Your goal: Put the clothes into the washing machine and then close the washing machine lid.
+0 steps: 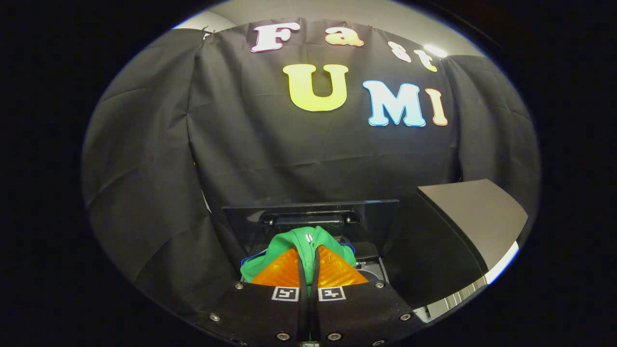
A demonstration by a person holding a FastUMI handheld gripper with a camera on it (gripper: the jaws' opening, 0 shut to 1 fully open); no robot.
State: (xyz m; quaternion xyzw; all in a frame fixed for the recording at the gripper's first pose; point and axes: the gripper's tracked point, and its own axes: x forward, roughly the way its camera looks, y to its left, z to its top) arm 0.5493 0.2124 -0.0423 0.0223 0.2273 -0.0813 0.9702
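**Green garment pinched and carried over the washer: where it could slip**

Green garment [308, 241] is bunched up between the fingers of the tongs [308, 250], which are pressed nearly together on a fold of it, so the cloth is held at one narrow point while the rest billows over and ahead of the fingertips. Just beyond it stands the raised washing machine lid [308, 212], a dark see-through panel with its hinge block behind, and the machine's top [371, 270] shows beside and under the cloth.

My guess is that the risk lies in the loose parts of the fabric. If the tongs let go too near the rim, a sleeve or hem could drape over the edge and be caught when the lid comes down. The thin pinch might also slide off during travel. A dark table [475, 212] stands well apart to one side; the opening itself is hidden by the cloth.
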